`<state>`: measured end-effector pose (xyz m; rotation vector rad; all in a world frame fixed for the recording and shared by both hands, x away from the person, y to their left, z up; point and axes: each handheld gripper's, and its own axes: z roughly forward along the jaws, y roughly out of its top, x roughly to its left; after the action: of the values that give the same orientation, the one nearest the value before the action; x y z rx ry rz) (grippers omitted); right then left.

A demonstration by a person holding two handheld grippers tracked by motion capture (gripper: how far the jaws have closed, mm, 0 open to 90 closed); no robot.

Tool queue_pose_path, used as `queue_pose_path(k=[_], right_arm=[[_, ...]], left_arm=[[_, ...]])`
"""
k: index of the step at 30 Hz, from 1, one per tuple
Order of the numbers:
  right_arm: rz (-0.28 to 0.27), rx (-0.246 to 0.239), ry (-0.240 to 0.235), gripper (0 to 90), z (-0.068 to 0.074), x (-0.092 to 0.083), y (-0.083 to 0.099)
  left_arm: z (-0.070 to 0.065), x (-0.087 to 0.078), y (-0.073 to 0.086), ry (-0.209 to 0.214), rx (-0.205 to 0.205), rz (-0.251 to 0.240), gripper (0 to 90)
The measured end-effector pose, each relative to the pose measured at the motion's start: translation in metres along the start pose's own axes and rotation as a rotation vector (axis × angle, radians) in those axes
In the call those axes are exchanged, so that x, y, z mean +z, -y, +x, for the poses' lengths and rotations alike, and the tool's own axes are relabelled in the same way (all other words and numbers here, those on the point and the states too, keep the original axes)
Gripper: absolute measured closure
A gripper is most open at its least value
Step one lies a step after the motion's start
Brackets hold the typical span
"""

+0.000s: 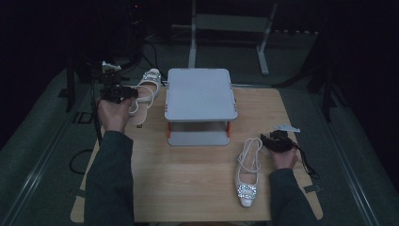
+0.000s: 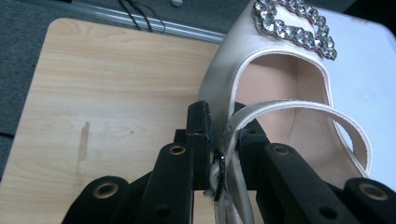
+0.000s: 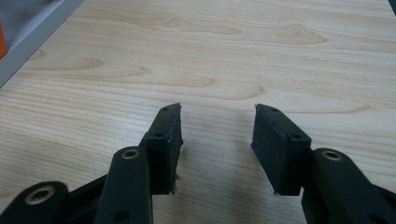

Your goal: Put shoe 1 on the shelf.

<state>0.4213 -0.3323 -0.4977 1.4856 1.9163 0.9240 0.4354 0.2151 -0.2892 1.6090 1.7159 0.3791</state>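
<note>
Cream slingback shoe (image 2: 275, 93) with a rhinestone buckle, held by its strap above the tabletop's (image 1: 197, 174) left edge; toe pointing away.

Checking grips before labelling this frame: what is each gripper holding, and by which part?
The left gripper pinches the cream shoe by its heel strap; the right gripper is open, holding nothing.

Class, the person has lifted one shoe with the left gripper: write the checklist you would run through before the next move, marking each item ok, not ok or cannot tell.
1. Left gripper shut on the strap of the held shoe: ok.
2. Grip takes more than the thin strap: not ok; the shoe's body hangs free beyond the jaws.
3. Top of the grey rack bare for setting down: ok.
4. Lower shelf bare: cannot tell, partly hidden.
5. Right gripper open, nothing between its jaws: ok.
6. Second shoe lying flat on the table near the right gripper: ok.
</note>
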Motion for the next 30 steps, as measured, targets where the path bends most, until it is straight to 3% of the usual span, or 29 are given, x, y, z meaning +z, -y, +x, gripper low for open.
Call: queue_pose_path(k=[8, 15, 30], right_arm=[[0.0, 0.001, 0.002, 52.1, 0.0, 0.0, 0.0], [0.001, 0.003, 0.0, 52.0, 0.0, 0.0, 0.0], [0.001, 0.0, -0.001, 52.0, 0.0, 0.0, -0.001]], left_arm=[[-0.028, 0.004, -0.023, -0.002, 0.006, 0.003, 80.4], [-0.055, 0.016, -0.037, -0.002, -0.033, 0.006, 80.1], [-0.111, 0.053, -0.04, -0.038, -0.118, 0.041, 80.4]])
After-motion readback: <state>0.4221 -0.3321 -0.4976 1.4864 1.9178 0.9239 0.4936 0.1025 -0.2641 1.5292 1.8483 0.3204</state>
